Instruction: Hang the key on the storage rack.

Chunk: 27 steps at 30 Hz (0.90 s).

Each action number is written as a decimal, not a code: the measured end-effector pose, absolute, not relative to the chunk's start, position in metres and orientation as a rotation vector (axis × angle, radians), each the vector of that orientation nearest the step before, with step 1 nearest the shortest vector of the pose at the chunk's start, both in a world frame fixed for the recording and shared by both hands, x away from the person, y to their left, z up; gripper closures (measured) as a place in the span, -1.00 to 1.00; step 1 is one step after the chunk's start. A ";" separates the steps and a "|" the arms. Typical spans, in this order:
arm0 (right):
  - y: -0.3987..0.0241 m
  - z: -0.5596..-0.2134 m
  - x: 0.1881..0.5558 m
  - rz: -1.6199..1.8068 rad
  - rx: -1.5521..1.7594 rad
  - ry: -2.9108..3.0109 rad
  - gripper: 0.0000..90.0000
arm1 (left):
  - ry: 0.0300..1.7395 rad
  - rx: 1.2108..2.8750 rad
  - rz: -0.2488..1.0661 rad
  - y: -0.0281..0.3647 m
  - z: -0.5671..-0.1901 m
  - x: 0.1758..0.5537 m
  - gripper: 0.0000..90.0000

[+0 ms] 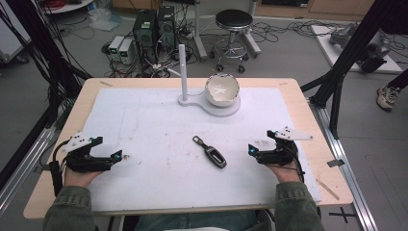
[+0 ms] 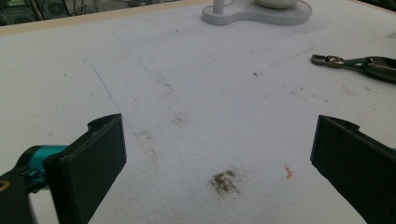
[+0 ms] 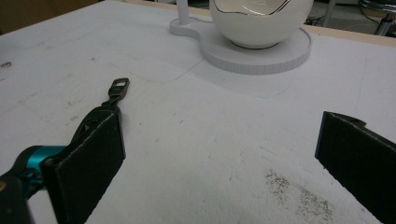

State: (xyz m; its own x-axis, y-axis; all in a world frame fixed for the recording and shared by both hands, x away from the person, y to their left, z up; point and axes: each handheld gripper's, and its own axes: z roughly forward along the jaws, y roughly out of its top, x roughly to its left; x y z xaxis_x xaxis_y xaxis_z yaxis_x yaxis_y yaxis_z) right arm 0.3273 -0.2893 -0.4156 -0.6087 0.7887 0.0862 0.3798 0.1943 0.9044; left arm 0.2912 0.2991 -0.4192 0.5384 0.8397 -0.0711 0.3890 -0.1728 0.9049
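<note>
A dark key fob [image 1: 214,155] with a metal clasp lies flat on the white mat near the table's middle. My left gripper [image 1: 120,156] rests on the mat at the left, open and holding nothing. In the left gripper view the jaws [image 2: 217,135] stand wide apart, and the key fob [image 2: 373,65] lies far off at the upper right. My right gripper [image 1: 251,149] rests just right of the fob, also open and holding nothing. In the right gripper view [image 3: 222,126] the key fob [image 3: 112,95] is partly hidden behind the left jaw.
A white stand [image 1: 226,108] with an upright post [image 1: 183,72] sits at the back centre and carries a white bowl [image 1: 222,90] with a gold rim. The white mat [image 1: 144,120] covers most of the wooden table. Dirt smudges mark the mat.
</note>
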 end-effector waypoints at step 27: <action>-0.274 -0.414 0.330 1.381 1.054 2.131 -0.99 | 1.018 1.782 0.527 0.297 -0.420 0.291 -0.91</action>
